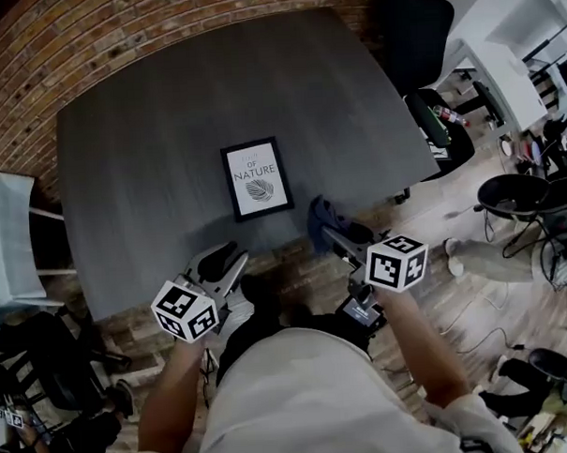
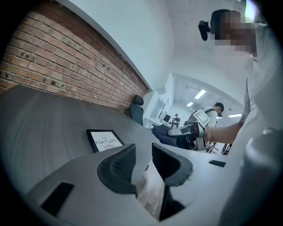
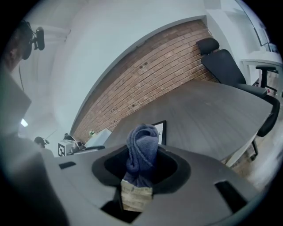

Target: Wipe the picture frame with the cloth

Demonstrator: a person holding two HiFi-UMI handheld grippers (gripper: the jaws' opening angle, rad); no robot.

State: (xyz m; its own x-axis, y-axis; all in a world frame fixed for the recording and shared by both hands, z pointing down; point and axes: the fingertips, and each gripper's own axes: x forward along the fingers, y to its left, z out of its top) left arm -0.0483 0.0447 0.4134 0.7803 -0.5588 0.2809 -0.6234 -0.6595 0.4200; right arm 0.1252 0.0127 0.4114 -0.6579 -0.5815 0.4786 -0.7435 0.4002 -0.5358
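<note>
Picture frame (image 1: 256,178): flat by the desk's (image 1: 140,152) near edge, long axis pointing away from you, ahead-left of your right gripper (image 1: 327,230) pinching the cloth (image 3: 142,148); left gripper (image 2: 142,155) spread, empty.

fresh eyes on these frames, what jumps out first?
A black picture frame with a "nature" print lies flat near the middle of the dark grey table. At the table's near edge, the right gripper is shut on a bunched blue cloth. The left gripper is open and empty, apart from the frame.
</note>
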